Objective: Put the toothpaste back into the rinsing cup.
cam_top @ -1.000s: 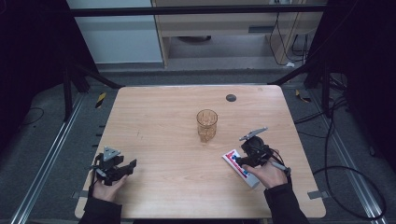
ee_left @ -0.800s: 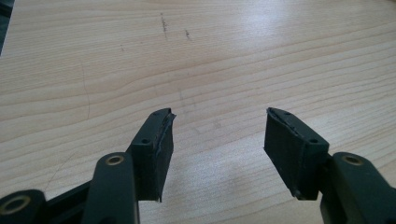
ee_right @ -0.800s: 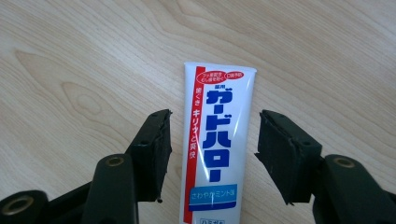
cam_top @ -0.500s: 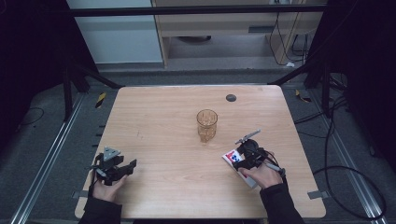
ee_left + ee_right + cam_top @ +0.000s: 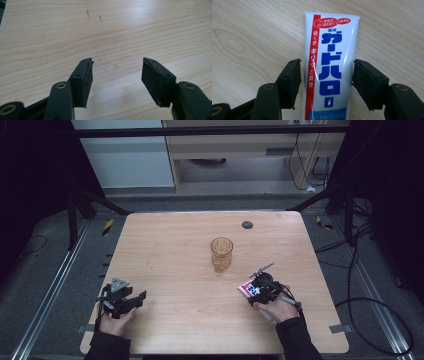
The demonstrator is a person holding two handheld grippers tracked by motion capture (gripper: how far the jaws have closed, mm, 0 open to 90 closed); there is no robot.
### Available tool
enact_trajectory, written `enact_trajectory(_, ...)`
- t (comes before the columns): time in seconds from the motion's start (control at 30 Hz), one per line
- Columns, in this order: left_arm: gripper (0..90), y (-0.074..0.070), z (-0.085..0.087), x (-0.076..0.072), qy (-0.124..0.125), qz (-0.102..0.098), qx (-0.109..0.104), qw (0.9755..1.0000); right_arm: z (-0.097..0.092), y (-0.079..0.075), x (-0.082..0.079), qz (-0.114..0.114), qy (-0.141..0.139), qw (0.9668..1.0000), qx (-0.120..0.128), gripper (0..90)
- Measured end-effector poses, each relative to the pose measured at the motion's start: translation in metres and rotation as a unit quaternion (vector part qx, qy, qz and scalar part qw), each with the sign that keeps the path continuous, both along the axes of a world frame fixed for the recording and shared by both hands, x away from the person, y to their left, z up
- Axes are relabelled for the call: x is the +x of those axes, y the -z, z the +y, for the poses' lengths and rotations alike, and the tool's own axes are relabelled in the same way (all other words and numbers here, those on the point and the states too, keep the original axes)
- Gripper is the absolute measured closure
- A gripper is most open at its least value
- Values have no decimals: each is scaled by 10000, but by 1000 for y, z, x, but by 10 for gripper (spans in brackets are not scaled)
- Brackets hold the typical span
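The table (image 5: pixel 175 250) is sitting under the lights, wide and made of pale wood. Near its middle, a little to the far right, a clear cup (image 5: pixel 221 254) is standing upright with nothing in it that the pictures show. On the near right side a tube (image 5: pixel 329 65) of toothpaste is lying flat on the wood, white with blue and red writing, its flat end pointing toward the cup. The right gripper (image 5: pixel 325 75) is sitting low over the tube with one jaw on each side of it. The jaws are spread apart; the right one is looking very close to the tube's edge and the left one is showing a small gap, so it is not squeezing yet. The left gripper (image 5: pixel 116 72) is waiting at the near left corner, well apart from everything, its jaws spread wide over bare wood and holding nothing. I am thinking the job is only starting: the reach is done, but the squeeze, the lift and the trip to the cup are all left. A small dark disc (image 5: pixel 247 224) is lying at the far edge.
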State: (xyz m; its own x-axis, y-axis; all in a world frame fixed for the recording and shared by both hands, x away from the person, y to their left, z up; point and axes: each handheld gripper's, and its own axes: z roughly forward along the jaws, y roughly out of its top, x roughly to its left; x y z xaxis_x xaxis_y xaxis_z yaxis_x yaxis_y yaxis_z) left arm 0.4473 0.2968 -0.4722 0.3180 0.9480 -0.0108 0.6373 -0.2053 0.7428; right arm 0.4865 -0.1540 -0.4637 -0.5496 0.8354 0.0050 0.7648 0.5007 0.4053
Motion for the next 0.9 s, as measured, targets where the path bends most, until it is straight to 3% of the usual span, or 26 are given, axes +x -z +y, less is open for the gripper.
enact_trajectory(0.2, 409, 0, 0, 0, 7, 12, 10, 10000, -1, 7, 3, 76, 101, 9999, 45, 402)
enact_trajectory(0.5, 410, 0, -1, 0, 12, 17, 12, 10000, 2, 11, 2, -66, 71, 9999, -96, 425)
enact_trajectory(0.63, 410, 0, -1, 0, 12, 15, 9, 10000, 4, 8, -1, -82, 119, 9998, -123, 507)
enact_trajectory(0.8, 410, 0, 0, 0, 8, 11, 2, 10000, 0, 1, -1, -49, 205, 9998, 22, 640)
enact_trajectory(0.9, 410, 0, 0, 0, 6, 14, 4, 10000, -2, -3, -2, 23, 122, 9999, 52, 682)
